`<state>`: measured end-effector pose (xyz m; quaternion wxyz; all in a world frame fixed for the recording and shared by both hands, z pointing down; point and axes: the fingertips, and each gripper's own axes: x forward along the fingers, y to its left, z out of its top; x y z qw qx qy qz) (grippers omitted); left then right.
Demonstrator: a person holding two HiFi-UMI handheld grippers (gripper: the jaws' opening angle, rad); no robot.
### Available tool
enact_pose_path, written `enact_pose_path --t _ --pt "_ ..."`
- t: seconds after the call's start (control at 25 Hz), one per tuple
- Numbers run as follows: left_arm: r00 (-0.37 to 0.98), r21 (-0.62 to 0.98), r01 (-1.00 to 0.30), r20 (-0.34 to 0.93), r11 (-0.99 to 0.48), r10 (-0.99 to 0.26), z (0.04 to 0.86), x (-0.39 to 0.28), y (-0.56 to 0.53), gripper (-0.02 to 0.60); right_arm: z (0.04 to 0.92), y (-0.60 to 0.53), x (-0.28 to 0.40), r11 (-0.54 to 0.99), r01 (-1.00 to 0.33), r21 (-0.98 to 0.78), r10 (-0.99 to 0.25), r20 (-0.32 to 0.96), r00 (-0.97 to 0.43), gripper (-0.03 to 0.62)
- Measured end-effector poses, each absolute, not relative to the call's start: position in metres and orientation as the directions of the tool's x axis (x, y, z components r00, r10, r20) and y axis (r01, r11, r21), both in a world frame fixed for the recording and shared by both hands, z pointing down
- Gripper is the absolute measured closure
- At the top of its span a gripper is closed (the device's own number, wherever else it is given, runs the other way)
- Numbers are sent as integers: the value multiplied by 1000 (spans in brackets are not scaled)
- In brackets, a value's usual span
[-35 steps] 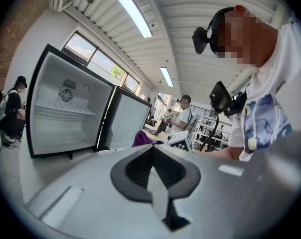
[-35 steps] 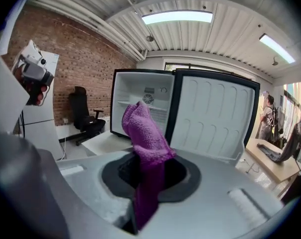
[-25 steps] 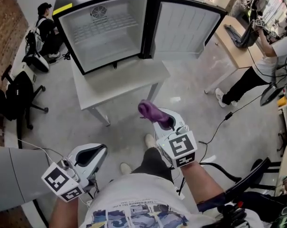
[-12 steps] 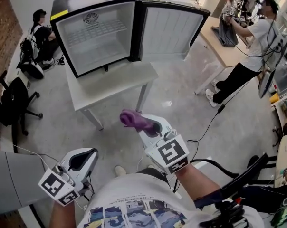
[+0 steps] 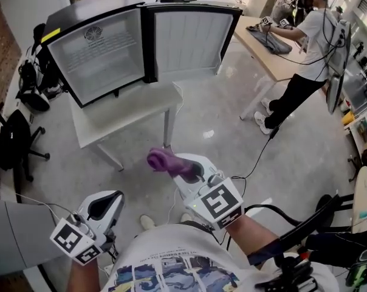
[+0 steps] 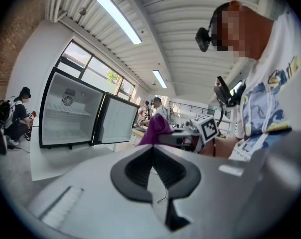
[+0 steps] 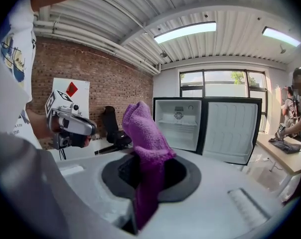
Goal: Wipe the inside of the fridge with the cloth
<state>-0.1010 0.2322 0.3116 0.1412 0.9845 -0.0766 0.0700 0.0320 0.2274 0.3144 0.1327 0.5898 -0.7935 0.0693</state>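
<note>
**Cloth in transit to the fridge; wiping not begun**

1. Purple fleecy cloth (image 5: 166,160): bunched and carried in the air. It stands up out of my right gripper (image 5: 191,170), whose jaws are pinched hard on its lower fold, with a tail hanging beneath in the right gripper view. Over the last second it has drifted left across the head view. It now points at the near edge of the table over bare floor, still well apart from the fridge.

2. Left gripper (image 5: 106,203): jaws pressed together with nothing between them. It is held low at my left side, much where it was a second ago.

3. Small black-framed fridge with a white interior (image 5: 95,56): it stands on a low white table (image 5: 126,111). Its white-lined door (image 5: 186,38) is swung fully open to the side. One wire shelf is inside, and the cavity otherwise looks bare. In the head view it has slid up and to the left, which I read as my own turn, not the fridge moving.

4. A person in a white shirt (image 5: 311,41) stands at a desk to the right, clear of my path.

Assessment: the cloth is secured and this is the carry stage. The swing has lined the right gripper up with the open cavity. What remains is the reach over the table and the first contact with the inner walls.
</note>
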Motion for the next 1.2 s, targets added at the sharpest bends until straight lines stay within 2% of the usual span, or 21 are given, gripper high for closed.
enact_pose_path --t 0.48,1.2 --pt "973 257 -183 184 -949 -138 307 -49 276 574 314 269 75 327 -945 14 -911 270 -311 542" --pt "968 251 -208 190 -945 -163 310 -14 300 574 320 289 103 370 -929 12 -895 272 -354 542"
